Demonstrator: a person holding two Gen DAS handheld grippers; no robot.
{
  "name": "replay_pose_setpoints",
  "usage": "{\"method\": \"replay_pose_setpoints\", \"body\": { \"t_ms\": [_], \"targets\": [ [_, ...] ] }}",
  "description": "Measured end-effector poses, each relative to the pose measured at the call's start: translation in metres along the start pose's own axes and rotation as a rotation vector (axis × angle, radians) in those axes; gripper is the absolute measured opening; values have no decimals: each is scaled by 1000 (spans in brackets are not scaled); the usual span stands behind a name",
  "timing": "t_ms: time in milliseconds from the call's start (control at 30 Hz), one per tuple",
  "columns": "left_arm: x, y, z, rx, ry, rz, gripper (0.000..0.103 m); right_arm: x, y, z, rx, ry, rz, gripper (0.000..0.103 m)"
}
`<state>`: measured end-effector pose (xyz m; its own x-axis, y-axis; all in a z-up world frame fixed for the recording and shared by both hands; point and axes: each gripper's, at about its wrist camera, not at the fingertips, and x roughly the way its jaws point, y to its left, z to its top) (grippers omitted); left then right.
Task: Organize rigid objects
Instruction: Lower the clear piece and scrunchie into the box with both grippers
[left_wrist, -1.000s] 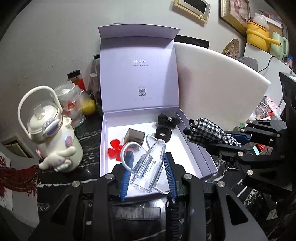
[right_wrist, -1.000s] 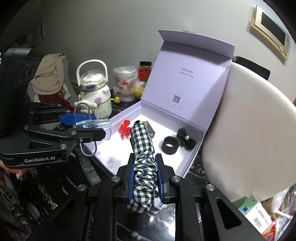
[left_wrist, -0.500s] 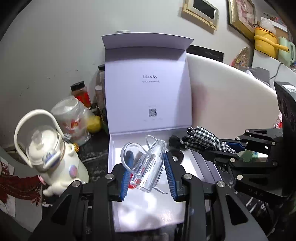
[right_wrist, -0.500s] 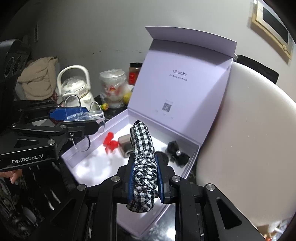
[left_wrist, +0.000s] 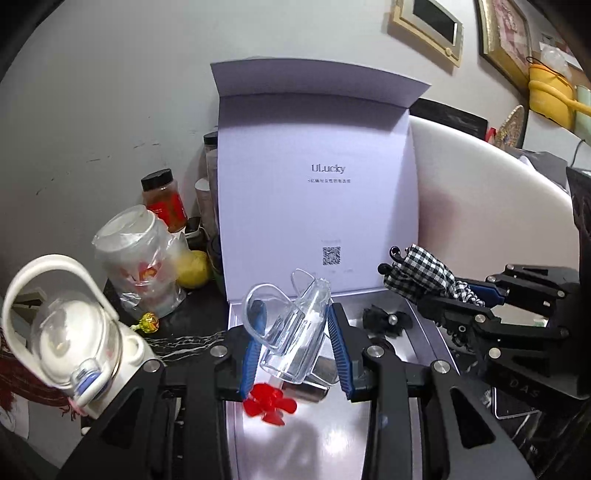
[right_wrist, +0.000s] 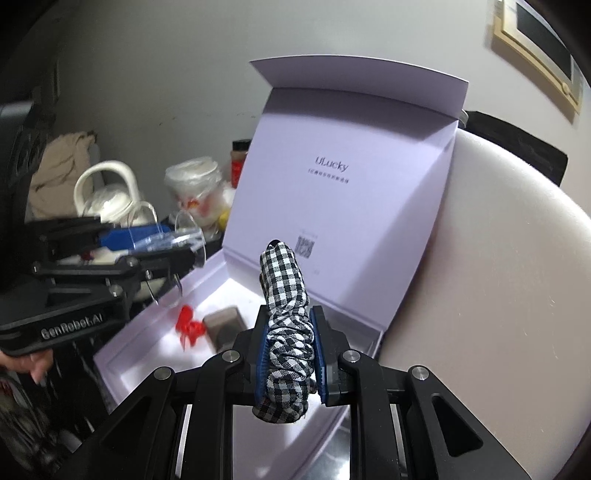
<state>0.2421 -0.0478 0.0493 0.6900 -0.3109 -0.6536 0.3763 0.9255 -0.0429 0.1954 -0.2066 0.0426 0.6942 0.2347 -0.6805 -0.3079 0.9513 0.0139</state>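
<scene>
An open lavender box (left_wrist: 421, 332) (right_wrist: 155, 328) stands with its lid upright. Inside lie a red clip (left_wrist: 269, 404) (right_wrist: 188, 325), a grey square piece (left_wrist: 317, 380) (right_wrist: 225, 325) and a black clip (left_wrist: 386, 319). My left gripper (left_wrist: 293, 339) is shut on a clear plastic hair clip (left_wrist: 291, 332) (right_wrist: 173, 240), held above the box's front left. My right gripper (right_wrist: 288, 354) is shut on a black-and-white checked hair clip (right_wrist: 286, 314) (left_wrist: 421, 275), held over the box's right side.
Left of the box stand a white kettle-shaped bottle (left_wrist: 66, 332) (right_wrist: 107, 192), a bagged plastic cup (left_wrist: 136, 258), a red-labelled jar (left_wrist: 162, 201) and a lemon (left_wrist: 192, 273). A white curved chair back (left_wrist: 480, 206) (right_wrist: 498, 277) rises right of the box.
Both grippers have moved forward and lower over the box, each still holding its clip. The box lid looms larger and the box contents now sit under the fingers.
</scene>
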Motion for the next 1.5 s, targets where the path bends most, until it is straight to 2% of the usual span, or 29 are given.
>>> {"method": "replay_pose_setpoints", "body": {
  "t_ms": [300,467,533,733,1033,1500],
  "targets": [
    [29,10,-10,-46,26,-13,34,31,-14,-3,52,34,-1,20],
    [46,11,-16,-27,75,-1,34,50,-19,-12,76,52,19,20],
    [53,12,-20,-26,96,0,34,60,-19,-15,80,88,27,20],
    [71,11,-29,-16,152,-4,34,71,-22,-24,71,127,10,20],
    [82,2,-37,6,195,-2,34,83,-16,-30,21,155,-40,20],
    [87,-1,-40,21,209,-3,34,107,-7,-29,29,187,-31,22]
  ]
}}
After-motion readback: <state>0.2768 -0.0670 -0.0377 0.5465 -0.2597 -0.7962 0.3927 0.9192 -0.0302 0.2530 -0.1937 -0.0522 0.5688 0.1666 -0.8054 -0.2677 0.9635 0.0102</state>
